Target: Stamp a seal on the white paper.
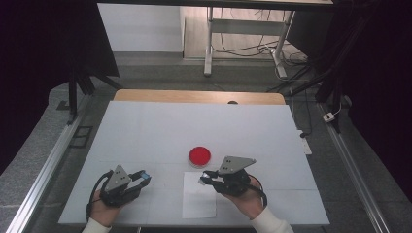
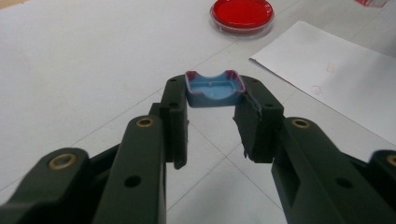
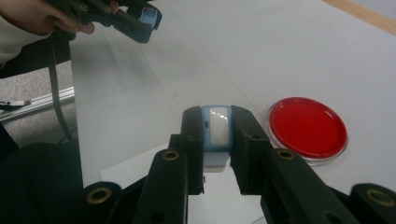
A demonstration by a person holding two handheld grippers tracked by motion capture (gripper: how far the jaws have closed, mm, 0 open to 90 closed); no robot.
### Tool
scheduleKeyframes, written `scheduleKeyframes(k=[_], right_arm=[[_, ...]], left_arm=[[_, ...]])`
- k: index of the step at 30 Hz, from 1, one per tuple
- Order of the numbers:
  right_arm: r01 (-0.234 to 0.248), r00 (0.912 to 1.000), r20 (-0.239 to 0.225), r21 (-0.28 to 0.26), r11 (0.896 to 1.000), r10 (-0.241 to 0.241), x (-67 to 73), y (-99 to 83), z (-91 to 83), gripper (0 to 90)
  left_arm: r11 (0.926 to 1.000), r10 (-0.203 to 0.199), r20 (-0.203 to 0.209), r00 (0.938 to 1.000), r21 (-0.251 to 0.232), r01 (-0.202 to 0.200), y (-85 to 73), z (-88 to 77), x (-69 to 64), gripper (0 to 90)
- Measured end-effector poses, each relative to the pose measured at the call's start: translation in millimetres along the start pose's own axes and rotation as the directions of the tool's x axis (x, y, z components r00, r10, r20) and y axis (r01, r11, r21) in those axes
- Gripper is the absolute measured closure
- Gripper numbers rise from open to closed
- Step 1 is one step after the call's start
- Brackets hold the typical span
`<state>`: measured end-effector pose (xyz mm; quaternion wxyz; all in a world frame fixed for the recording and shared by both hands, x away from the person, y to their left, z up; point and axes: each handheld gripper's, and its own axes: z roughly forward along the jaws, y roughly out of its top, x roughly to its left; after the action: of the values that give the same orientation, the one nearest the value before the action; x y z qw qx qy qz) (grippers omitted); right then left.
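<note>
Left gripper (image 2: pixel 212 112) clamps a small blue plastic cap (image 2: pixel 214 87) by its side walls; right gripper (image 3: pixel 217 154) pinches a blue-and-white stamp body (image 3: pixel 217 133). Both look light, rigid, slick; grip flat sides.

The high view looks forward and down from above the person's side, taking in the whole white tabletop (image 1: pixel 160 131) from well back. The left gripper view rides low on the left claw (image 2: pixel 212 100), close above the surface, facing along its jaws toward the red dish (image 2: pixel 242 14). The right gripper view sits just as near on the right claw (image 3: pixel 215 128) — the dish beside it. All three share that dish and the paper sheet (image 1: pixel 199 196).
</note>
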<state>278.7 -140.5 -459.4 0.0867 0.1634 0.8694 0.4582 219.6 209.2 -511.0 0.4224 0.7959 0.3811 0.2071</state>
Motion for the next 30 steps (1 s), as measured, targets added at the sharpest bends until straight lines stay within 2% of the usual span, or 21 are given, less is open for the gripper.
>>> scheduleKeyframes(k=[11, 17, 30], right_arm=[[0.018, 0.9998, -0.008, 0.038, 0.999, -0.017, 2.8, -2.5, 9.7, 74.9], [0.026, 0.9997, 0.001, 0.082, 0.996, -0.026, 1.8, -6.8, 17.8, 74.9], [0.045, 0.9990, -0.009, 0.137, 0.990, -0.044, 1.6, -11.2, 33.5, 74.9]], left_arm=[[1.0000, 0.001, 0.002, 1.0000, 0.002, -0.001, 0.0, 0.2, -0.2, 65.4], [1.0000, 0.000, 0.001, 1.0000, 0.001, 0.000, 0.0, -0.2, -0.4, 65.3], [1.0000, 0.000, 0.001, 1.0000, 0.002, 0.000, 0.0, 0.0, -0.5, 65.4]])
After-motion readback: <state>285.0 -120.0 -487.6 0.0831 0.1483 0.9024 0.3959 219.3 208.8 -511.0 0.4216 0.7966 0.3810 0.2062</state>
